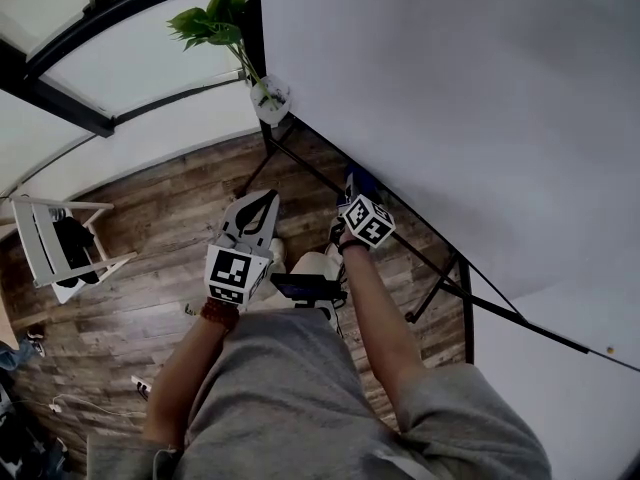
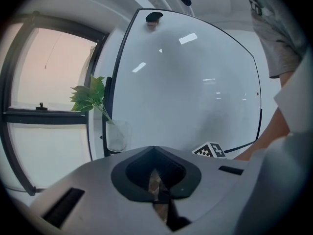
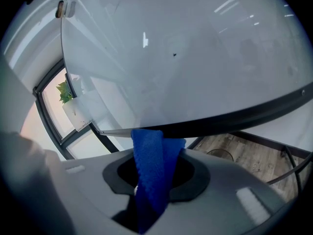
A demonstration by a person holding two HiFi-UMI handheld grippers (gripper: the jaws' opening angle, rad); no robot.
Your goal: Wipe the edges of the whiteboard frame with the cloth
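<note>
While the jaws of the right gripper (image 3: 152, 182) clamp the cloth (image 3: 146, 153), it touches the whiteboard frame (image 3: 244, 114). The jaws of the left gripper (image 2: 157, 192) meet, empty.

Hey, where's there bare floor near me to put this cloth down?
Bare wood floor lies between the white chair and the whiteboard stand, ahead of the left gripper. Crowded: under the whiteboard among the stand's bars, and lower left where cables lie.
</note>
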